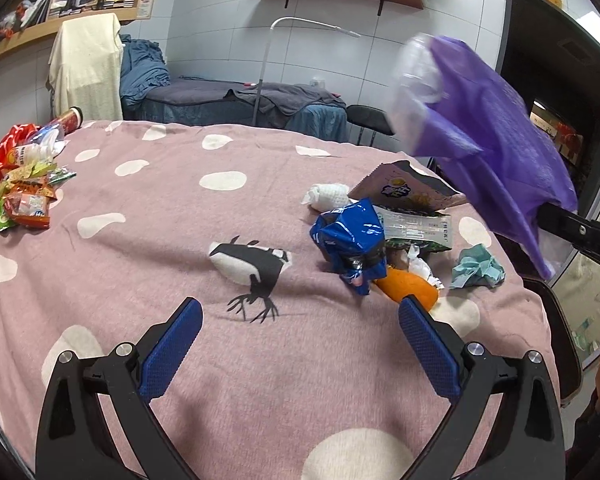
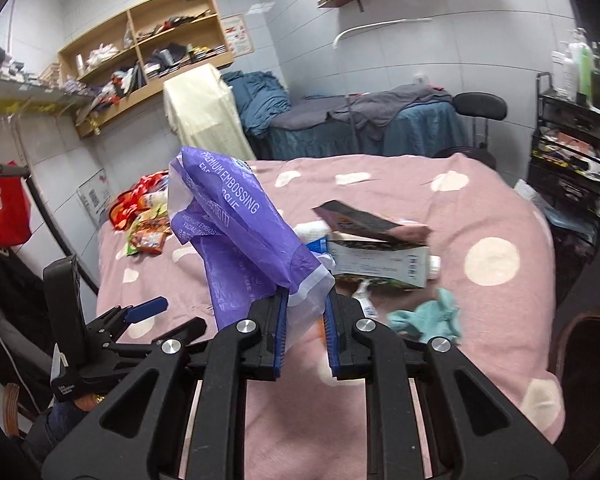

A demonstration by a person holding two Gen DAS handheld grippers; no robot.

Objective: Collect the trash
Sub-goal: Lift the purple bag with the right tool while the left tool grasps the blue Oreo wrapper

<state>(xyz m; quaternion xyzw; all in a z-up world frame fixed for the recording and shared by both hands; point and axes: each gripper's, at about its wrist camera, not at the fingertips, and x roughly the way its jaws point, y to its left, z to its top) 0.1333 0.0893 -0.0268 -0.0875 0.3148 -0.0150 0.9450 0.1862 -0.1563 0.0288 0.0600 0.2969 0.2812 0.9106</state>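
Purple wrapper motion-blurred in right claw

Pink blanket patterned with white spots and a black bird figure, spread across the bed, wooden wall shelves stacked with clutter, cream cloth draped at the back, blue-covered bed beyond, black stool beside it

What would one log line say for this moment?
right tongs: shut on purple tissue wrapper, lifted | left tongs: open, empty, above bedspread | trash pile: on bed
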